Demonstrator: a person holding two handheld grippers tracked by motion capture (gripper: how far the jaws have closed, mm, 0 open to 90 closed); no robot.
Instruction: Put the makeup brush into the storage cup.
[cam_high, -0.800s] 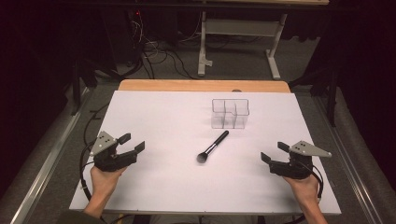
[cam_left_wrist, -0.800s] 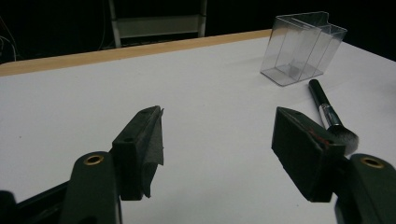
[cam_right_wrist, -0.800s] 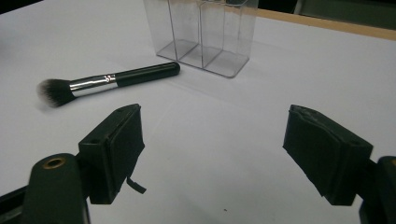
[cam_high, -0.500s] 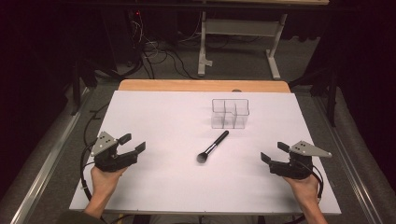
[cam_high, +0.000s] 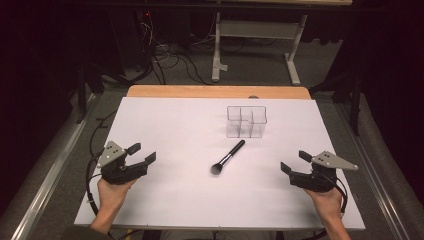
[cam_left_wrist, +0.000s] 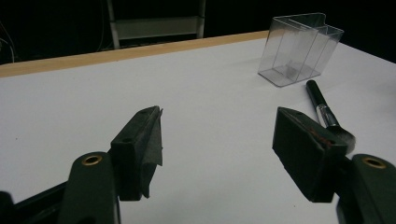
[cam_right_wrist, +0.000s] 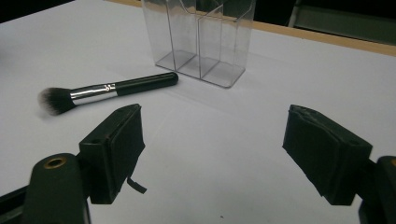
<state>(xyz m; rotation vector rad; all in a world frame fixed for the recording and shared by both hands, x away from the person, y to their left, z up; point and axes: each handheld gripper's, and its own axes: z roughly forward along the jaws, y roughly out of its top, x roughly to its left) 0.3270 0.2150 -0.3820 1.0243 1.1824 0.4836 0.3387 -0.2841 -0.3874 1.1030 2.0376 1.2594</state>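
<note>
A black-handled makeup brush with a silver ferrule and dark bristles (cam_high: 229, 157) lies flat on the white worktop (cam_high: 165, 125), just in front of the clear plastic three-compartment organiser (cam_high: 245, 121), its handle end pointing toward that organiser without touching it. The left tool (cam_high: 145, 156) sits well left of the brush, released, nothing between its jaws. The right tool (cam_high: 290, 163) sits well right of the brush, also released and empty.

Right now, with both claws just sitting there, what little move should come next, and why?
Probably the right gripper should ease toward the makeup brush. Its jaws stand open with nothing between them, and the brush lies flat on the white table, its handle end beside the clear organizer.
</note>
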